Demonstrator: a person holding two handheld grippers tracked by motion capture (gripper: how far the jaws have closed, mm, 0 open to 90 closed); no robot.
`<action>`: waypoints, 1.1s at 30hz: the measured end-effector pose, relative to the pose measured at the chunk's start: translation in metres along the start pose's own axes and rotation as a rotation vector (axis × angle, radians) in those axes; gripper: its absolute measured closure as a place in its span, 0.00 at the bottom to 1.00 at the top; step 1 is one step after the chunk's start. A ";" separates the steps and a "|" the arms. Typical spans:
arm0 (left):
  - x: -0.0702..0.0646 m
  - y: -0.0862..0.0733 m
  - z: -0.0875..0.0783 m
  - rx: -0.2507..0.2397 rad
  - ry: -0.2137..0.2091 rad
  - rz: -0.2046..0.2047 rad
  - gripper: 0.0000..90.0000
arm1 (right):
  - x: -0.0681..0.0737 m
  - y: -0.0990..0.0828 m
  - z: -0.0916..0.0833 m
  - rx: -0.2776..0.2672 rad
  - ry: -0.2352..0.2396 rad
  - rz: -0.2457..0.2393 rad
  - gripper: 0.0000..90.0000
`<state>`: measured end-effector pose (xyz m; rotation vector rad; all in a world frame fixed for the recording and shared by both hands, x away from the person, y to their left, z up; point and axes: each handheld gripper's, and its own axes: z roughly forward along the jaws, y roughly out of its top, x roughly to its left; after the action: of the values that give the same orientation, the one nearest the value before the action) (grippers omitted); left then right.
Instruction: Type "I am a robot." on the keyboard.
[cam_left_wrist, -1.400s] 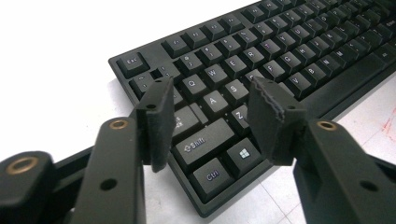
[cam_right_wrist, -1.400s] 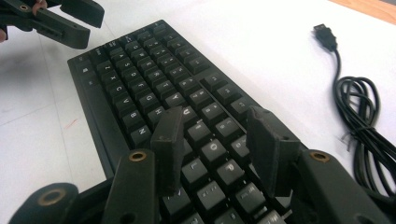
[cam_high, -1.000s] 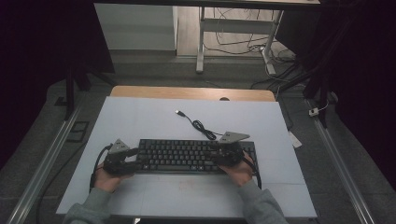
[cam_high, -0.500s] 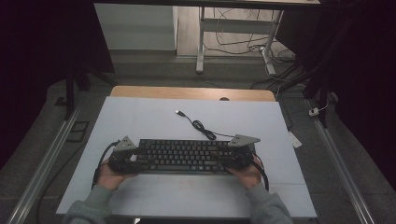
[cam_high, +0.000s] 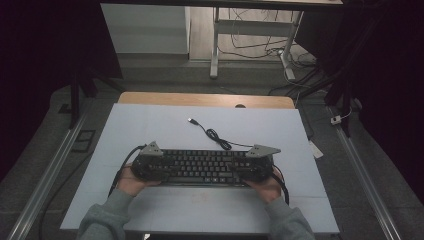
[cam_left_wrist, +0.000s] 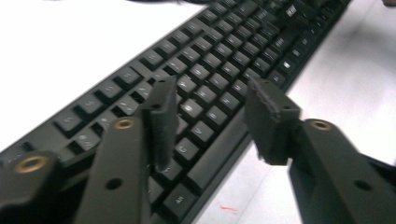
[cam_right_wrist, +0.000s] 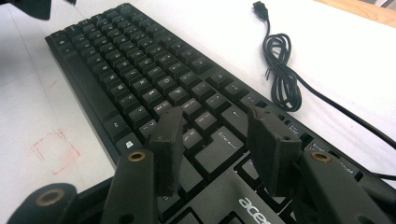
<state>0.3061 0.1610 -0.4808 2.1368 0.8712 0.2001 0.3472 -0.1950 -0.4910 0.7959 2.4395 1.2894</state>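
Black keyboard (cam_high: 202, 167) lies across the lower centre of the high view on the white table (cam_high: 150, 125), its coiled cable (cam_high: 216, 136) trailing toward the upper centre. Left gripper (cam_left_wrist: 212, 116) over the keyboard's left end: jaws have just been closing, now about half open, nothing clamped. Right gripper (cam_right_wrist: 217, 140) over the right end: jaws parted above the keys, holding nothing.

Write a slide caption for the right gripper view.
Right gripper hovers open over the black keyboard's Enter key end, coiled USB cable lying on the white table beyond.
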 end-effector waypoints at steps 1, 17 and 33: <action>-0.001 0.000 0.000 -0.002 -0.008 0.003 0.72 | 0.000 0.000 0.001 0.001 0.003 -0.002 0.62; -0.016 -0.005 0.023 0.073 -0.038 0.069 0.98 | 0.000 0.000 0.004 0.008 -0.005 -0.007 0.62; -0.019 -0.008 0.037 0.115 -0.013 0.072 0.98 | 0.001 -0.001 0.005 0.019 -0.002 -0.011 0.61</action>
<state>0.3027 0.1291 -0.5083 2.2760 0.8161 0.1768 0.3487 -0.1916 -0.4942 0.7872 2.4546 1.2623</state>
